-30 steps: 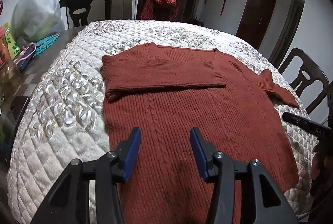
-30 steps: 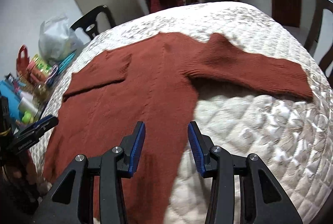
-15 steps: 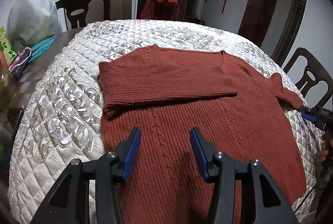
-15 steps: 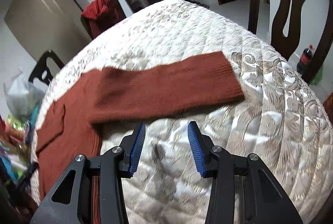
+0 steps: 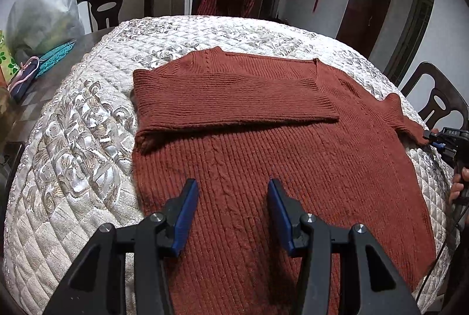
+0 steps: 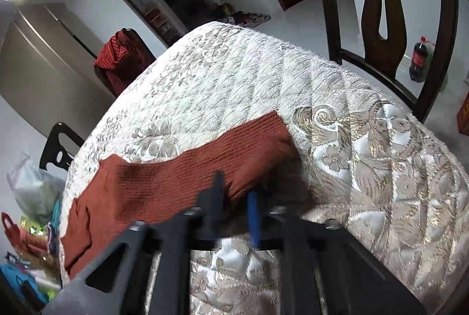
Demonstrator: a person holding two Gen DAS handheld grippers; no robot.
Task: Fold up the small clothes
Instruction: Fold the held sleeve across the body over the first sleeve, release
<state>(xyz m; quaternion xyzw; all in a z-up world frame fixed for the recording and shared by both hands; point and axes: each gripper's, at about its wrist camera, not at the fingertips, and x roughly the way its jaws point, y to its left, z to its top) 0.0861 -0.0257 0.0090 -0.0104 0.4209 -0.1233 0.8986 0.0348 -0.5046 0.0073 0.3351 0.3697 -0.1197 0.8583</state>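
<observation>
Rust sweater point(image 5: 263, 145) flat on quilt point(image 5: 73, 139), left sleeve already folded across chest. Right sleeve point(image 6: 205, 165) stretches sideways toward right gripper point(image 6: 234, 203), jaws just closed, pinching cuff edge. Left gripper point(image 5: 231, 212) half open, empty, hovering over hem, angled down.

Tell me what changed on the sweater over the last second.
The right gripper swung from the sweater's body out to the spread sleeve; its jaws have just been closing on the sleeve's end. The left gripper stayed open above the body, and the other sleeve stayed folded across the chest.
</observation>
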